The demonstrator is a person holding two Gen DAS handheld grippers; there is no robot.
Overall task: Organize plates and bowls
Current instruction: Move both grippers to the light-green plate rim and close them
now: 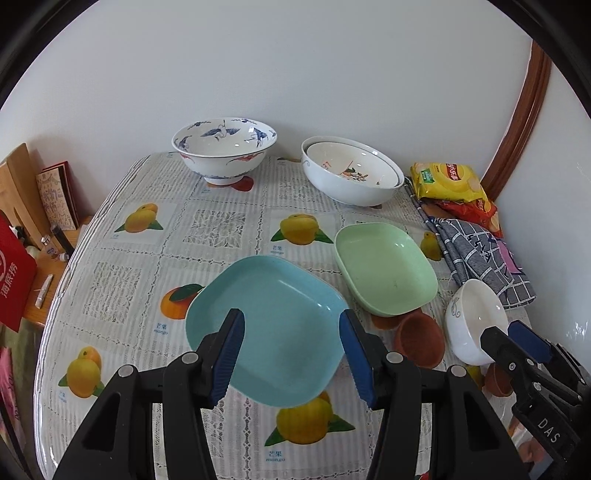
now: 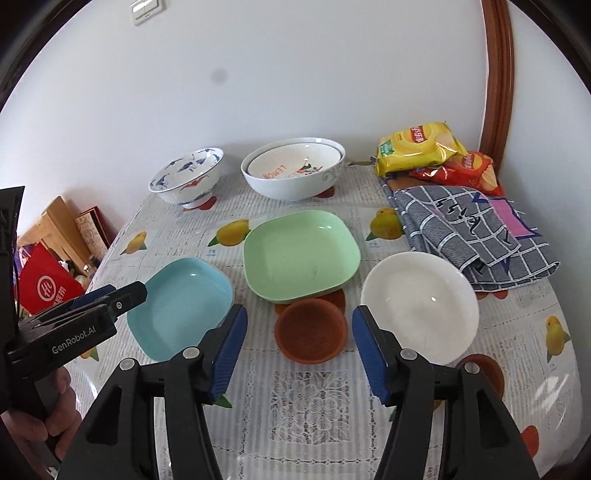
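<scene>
Both your grippers gape wide, empty, above the tabletop's [image 2: 314, 406] near edge. Left gripper [image 1: 291, 350] frames the blue plate [image 1: 269, 328]; right gripper [image 2: 299, 350] frames the brown saucer [image 2: 310, 330]. Pinch the plate's near rim squarely, then lift level.

A plain white wall [image 2: 295, 92] fills the upper half of both views. A light switch [image 2: 146, 9] sits on it at 11 o'clock in the right wrist view. Brown wooden trim [image 2: 498, 74] runs up the wall at 1 o'clock. The table [image 1: 122, 280] wears a pale lace-patterned cover printed with mangoes under clear plastic. At 9 o'clock, beside the table, a lower wooden surface [image 1: 37, 295] carries wooden boards [image 1: 18, 177], a book [image 1: 59, 192] and a red bag [image 1: 13, 273]. Soft daylight, with glare at the table's 4 o'clock edge.
</scene>
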